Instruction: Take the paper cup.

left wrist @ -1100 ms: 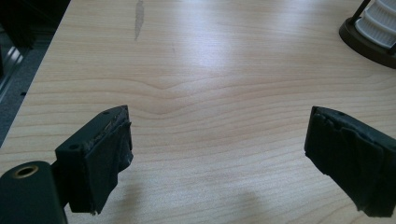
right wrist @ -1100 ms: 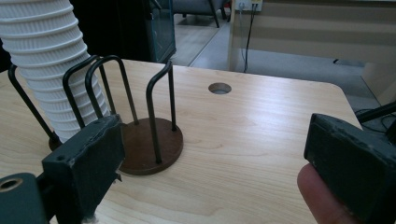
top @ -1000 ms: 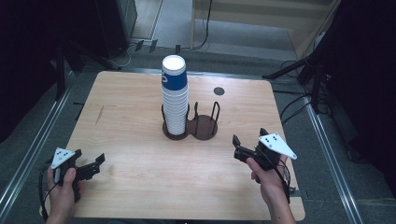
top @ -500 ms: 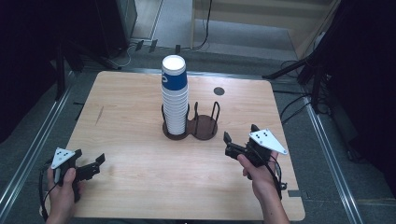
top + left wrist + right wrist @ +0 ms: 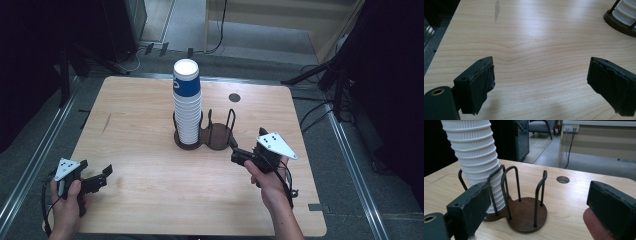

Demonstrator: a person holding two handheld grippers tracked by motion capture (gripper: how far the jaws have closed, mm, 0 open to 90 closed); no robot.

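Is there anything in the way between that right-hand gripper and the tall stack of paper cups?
Partly. The right gripper, jaws open and empty, faces the cup stack across bare table, but the black wire uprights of the cup holder ring the stack's bottom. Higher up, nothing visible blocks it.

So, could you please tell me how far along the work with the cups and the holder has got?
Nothing looks done yet: the cup stack sits whole in one ring of the holder, the other ring bare. In hand: the right gripper, jaws open and holding nothing, is close beside the holder. The left gripper waits open. Any gripping or moving of cups remains.
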